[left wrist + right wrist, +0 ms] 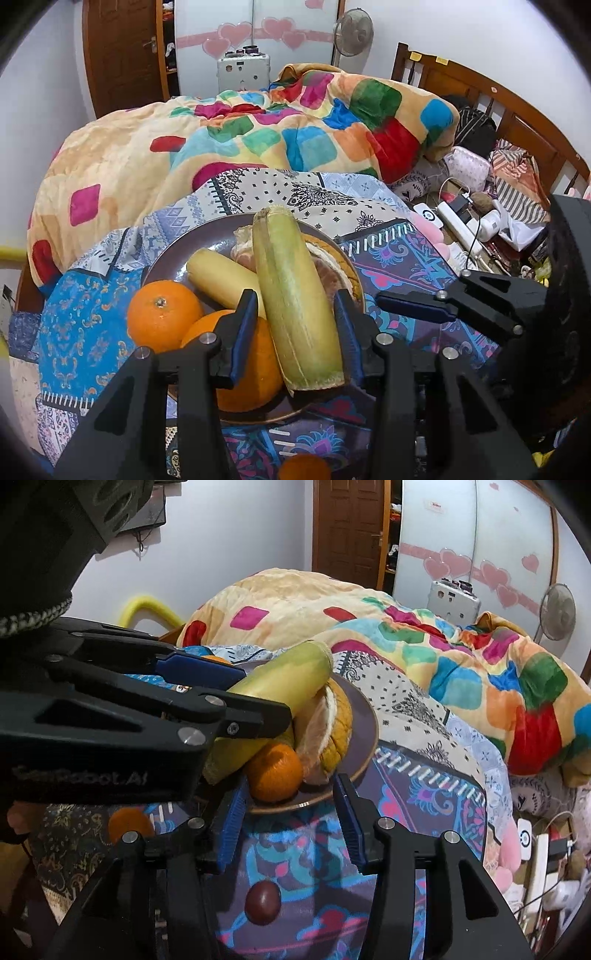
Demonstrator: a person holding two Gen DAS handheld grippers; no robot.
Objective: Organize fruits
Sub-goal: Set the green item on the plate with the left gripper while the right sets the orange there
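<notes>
A brown plate (173,266) on the patterned bed cover holds two oranges (162,315), a yellow banana piece (218,280), a peeled pomelo (332,273) and a long green sugarcane piece (295,306). My left gripper (297,332) has its jaws on both sides of the sugarcane piece, which lies tilted on the fruit. It also shows in the right wrist view (288,672). My right gripper (291,823) is open and empty, just in front of the plate (365,738). A dark round fruit (263,902) and a loose orange (129,825) lie on the cover below.
A colourful blanket (258,129) is heaped behind the plate. Chargers, a power strip (458,225) and clothes clutter the right side by the wooden headboard (498,99). Another orange (304,467) lies on the cover under my left gripper.
</notes>
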